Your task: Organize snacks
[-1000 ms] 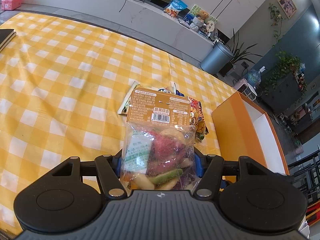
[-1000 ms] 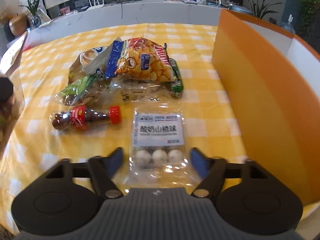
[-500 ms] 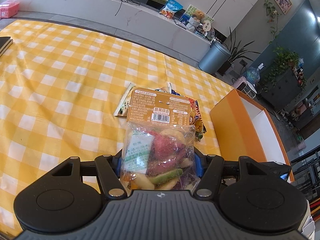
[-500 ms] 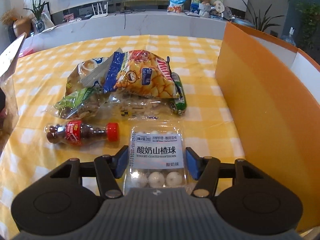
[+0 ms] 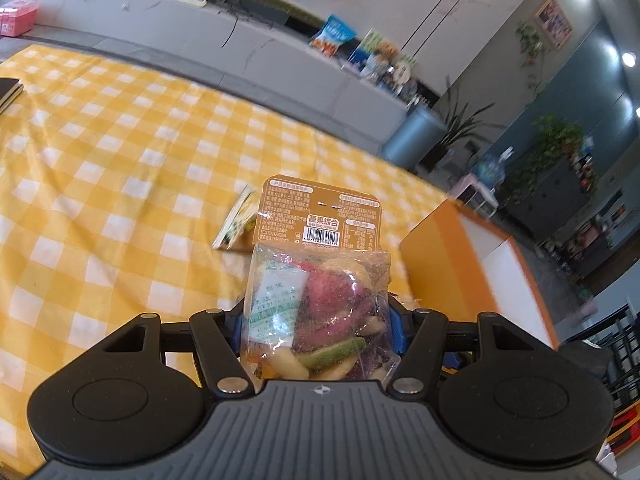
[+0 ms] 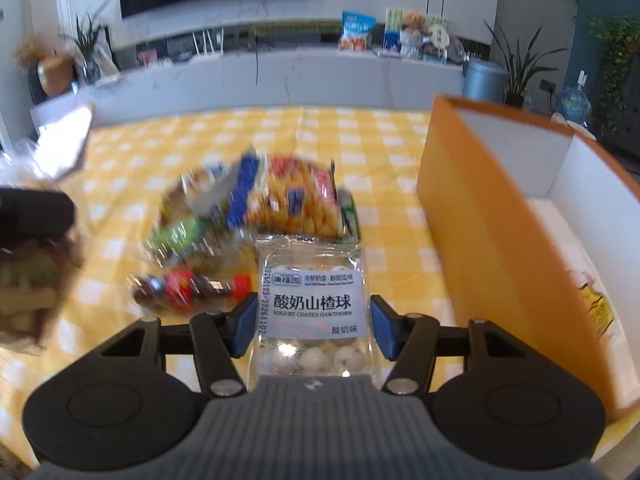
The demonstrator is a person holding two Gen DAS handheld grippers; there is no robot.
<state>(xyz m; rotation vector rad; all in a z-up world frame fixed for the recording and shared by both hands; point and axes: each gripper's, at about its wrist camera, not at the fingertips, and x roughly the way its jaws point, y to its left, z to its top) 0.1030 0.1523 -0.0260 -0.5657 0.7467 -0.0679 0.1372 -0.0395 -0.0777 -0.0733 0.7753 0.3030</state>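
Two grippers each carry a snack above the yellow checked tablecloth [image 5: 120, 168]. In the left wrist view, the left gripper [image 5: 318, 328] is clamped on a clear bag of mixed fruit and vegetable crisps [image 5: 320, 288], brown header card up at twelve o'clock, the orange box [image 5: 472, 264] at two o'clock. In the right wrist view, the right gripper [image 6: 313, 326] grasps a packet of yogurt-coated hawthorn balls [image 6: 313, 308]; a blurred snack pile [image 6: 256, 200] lies at eleven o'clock, a small cola bottle [image 6: 188, 292] at ten, the white-lined box at three.
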